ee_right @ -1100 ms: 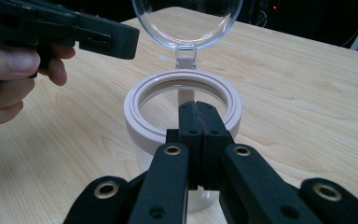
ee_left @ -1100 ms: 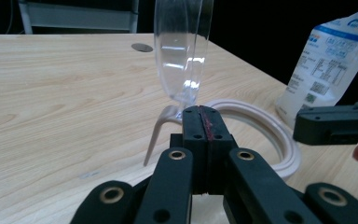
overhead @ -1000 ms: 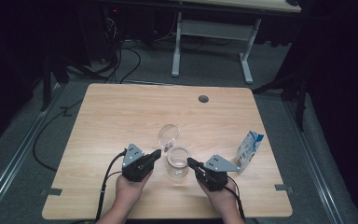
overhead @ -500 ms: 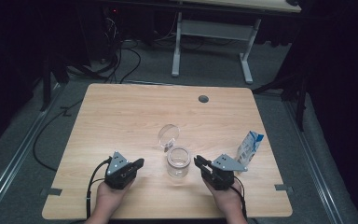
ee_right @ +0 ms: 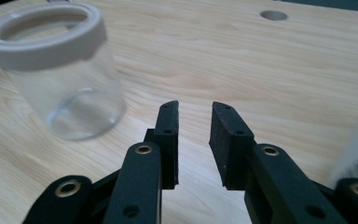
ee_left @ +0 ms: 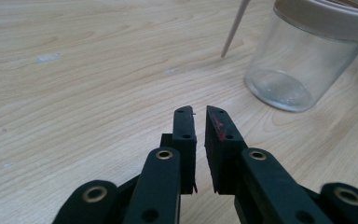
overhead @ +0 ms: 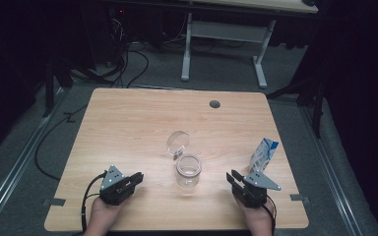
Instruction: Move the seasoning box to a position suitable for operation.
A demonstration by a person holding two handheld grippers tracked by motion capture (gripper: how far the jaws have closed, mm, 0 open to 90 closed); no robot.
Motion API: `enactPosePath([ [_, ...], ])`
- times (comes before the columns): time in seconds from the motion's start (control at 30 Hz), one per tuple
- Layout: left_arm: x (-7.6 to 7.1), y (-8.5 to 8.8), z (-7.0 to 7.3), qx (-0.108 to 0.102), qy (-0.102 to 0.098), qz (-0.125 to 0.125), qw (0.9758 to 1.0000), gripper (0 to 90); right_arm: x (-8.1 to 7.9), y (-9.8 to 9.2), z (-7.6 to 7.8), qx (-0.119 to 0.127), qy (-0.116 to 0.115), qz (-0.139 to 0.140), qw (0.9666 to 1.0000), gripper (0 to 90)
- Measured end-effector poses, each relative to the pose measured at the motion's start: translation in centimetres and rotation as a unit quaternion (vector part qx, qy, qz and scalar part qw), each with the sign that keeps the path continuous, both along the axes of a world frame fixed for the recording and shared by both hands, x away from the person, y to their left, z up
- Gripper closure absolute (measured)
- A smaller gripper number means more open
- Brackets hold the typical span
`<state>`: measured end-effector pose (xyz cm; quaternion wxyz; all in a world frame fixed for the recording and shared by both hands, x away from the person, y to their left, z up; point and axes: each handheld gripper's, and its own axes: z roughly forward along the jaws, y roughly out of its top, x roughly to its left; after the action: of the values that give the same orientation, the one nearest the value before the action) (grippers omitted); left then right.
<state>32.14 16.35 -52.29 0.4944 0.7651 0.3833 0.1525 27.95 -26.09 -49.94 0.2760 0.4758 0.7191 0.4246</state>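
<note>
The glass jar (overhead: 188,170) stands upright on the wooden table (overhead: 128,128), a bit below the middle of the high view. Its round lid (overhead: 178,142) rests just above it. The left gripper (overhead: 137,178) sits at the lower left, its jaws a small bit apart and just been opening, nothing between them. The right gripper (overhead: 233,176) sits at the lower right, jaws apart, just been opening, nothing between. A small carton (overhead: 264,153) stands above it.
</note>
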Motion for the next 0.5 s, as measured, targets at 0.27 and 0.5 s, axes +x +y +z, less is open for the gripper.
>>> enactPosePath([
  [0.27, -0.1, -0.2, 0.0, 0.030, -0.009, 0.010, 0.9995, 72.2, -1.3, -2.2, -0.7, -0.003, 0.011, -0.033, 0.9994, 71.5],
  [0.5, 0.1, -0.9, -0.4, 0.046, -0.001, 0.007, 0.9989, 65.7, -2.0, -3.8, -0.7, 0.001, 0.006, -0.053, 0.9986, 71.3],
])
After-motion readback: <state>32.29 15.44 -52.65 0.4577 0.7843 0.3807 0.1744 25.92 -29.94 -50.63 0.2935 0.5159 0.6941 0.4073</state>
